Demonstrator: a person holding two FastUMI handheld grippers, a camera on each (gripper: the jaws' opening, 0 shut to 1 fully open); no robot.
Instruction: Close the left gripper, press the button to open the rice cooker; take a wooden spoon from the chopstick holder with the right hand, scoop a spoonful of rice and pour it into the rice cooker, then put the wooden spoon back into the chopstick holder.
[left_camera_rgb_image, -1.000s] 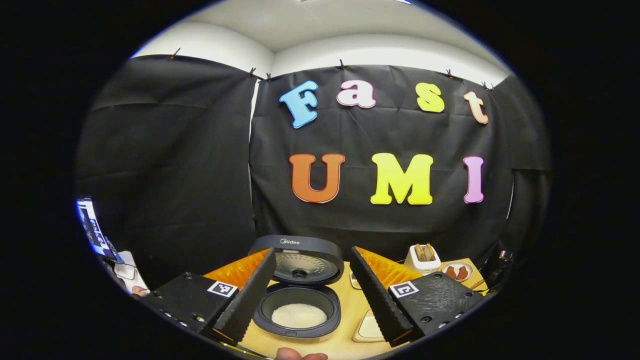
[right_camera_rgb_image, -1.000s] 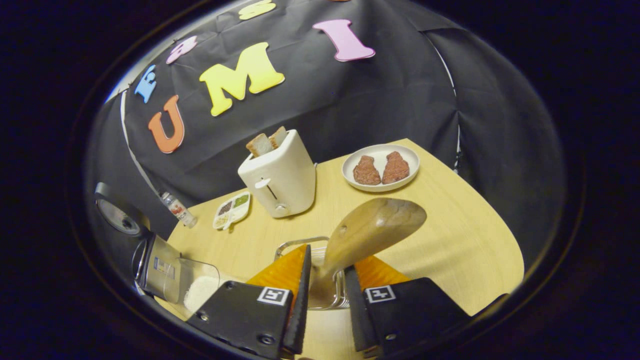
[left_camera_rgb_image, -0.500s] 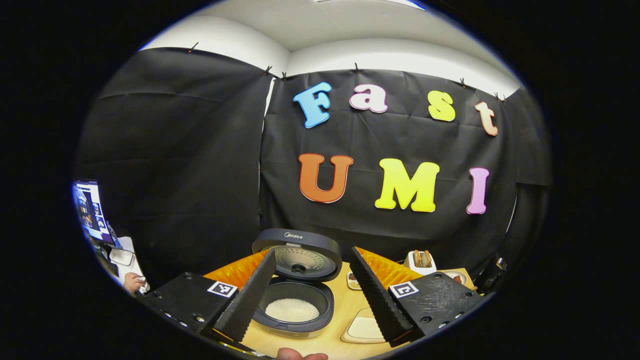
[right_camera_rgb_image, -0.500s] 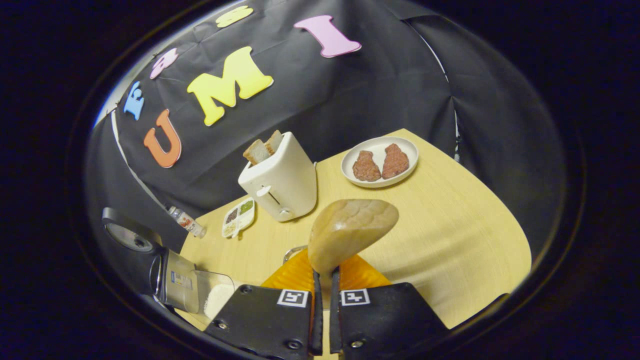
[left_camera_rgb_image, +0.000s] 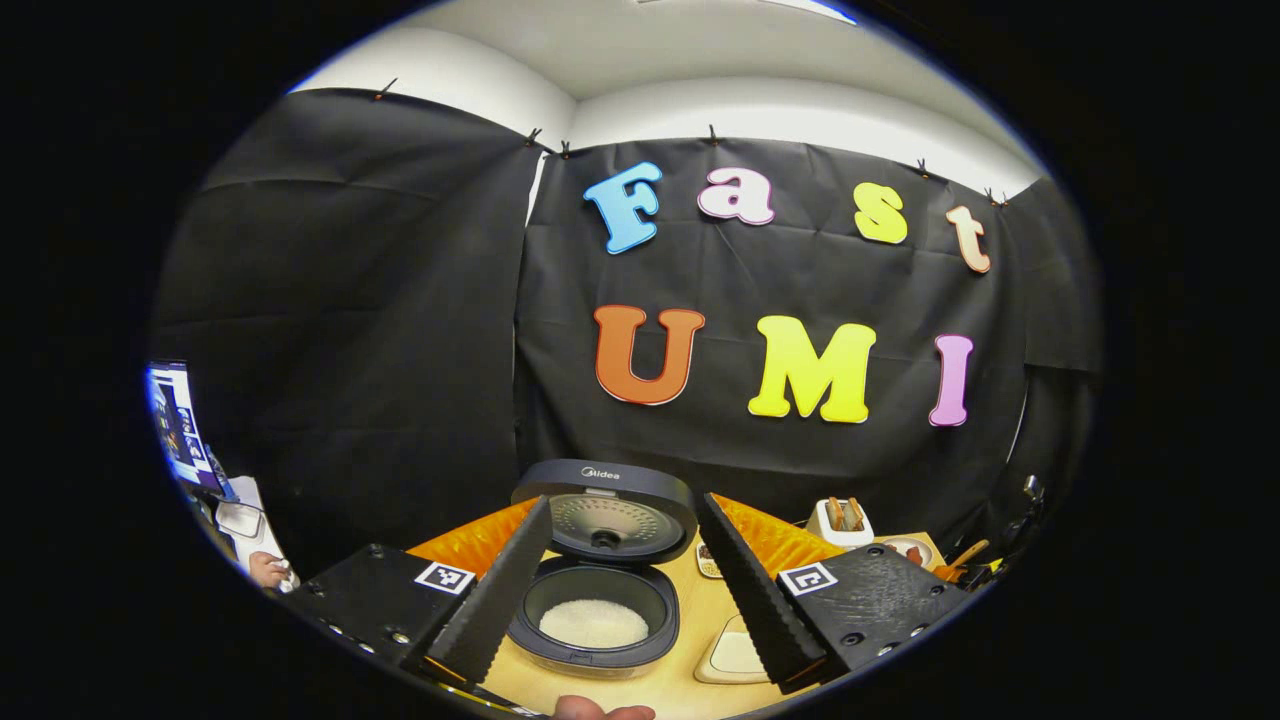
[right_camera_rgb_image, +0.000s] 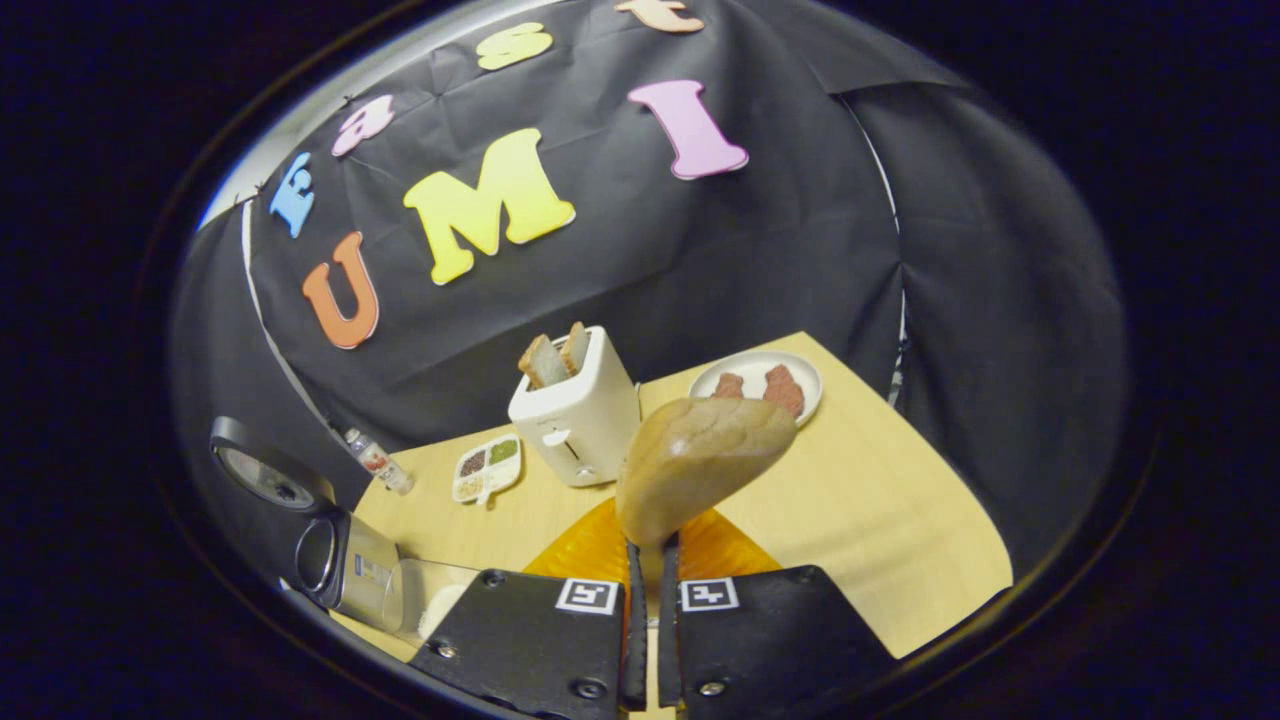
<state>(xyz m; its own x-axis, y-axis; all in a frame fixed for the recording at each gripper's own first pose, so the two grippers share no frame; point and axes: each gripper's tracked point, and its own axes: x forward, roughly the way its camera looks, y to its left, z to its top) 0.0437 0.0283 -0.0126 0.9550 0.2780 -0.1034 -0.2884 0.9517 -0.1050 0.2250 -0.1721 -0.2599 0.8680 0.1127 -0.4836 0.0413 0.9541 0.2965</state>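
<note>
The rice cooker (left_camera_rgb_image: 600, 590) stands with its lid (left_camera_rgb_image: 607, 520) up and white rice in its pot (left_camera_rgb_image: 593, 622). My left gripper (left_camera_rgb_image: 625, 605) hangs open in front of it, the pot showing between its fingers. My right gripper (right_camera_rgb_image: 648, 610) is shut on the handle of the wooden spoon (right_camera_rgb_image: 700, 462), whose bowl stands up above the fingers, over the table. At the left edge of the right gripper view are the cooker (right_camera_rgb_image: 340, 560) and a clear box of rice (right_camera_rgb_image: 432, 603). The chopstick holder is hidden under the right gripper.
A white toaster (right_camera_rgb_image: 580, 420) with bread, a plate of meat (right_camera_rgb_image: 757, 385), a seasoning dish (right_camera_rgb_image: 487, 468) and a small bottle (right_camera_rgb_image: 378, 462) stand on the wooden table (right_camera_rgb_image: 880, 510). A white tray (left_camera_rgb_image: 735, 655) lies right of the cooker. A hand (left_camera_rgb_image: 600, 712) shows at the bottom.
My right gripper went from open around the spoon handle to shut on it, then rose with the spoon away from the holder. The left gripper drew back slightly and stays open.
</note>
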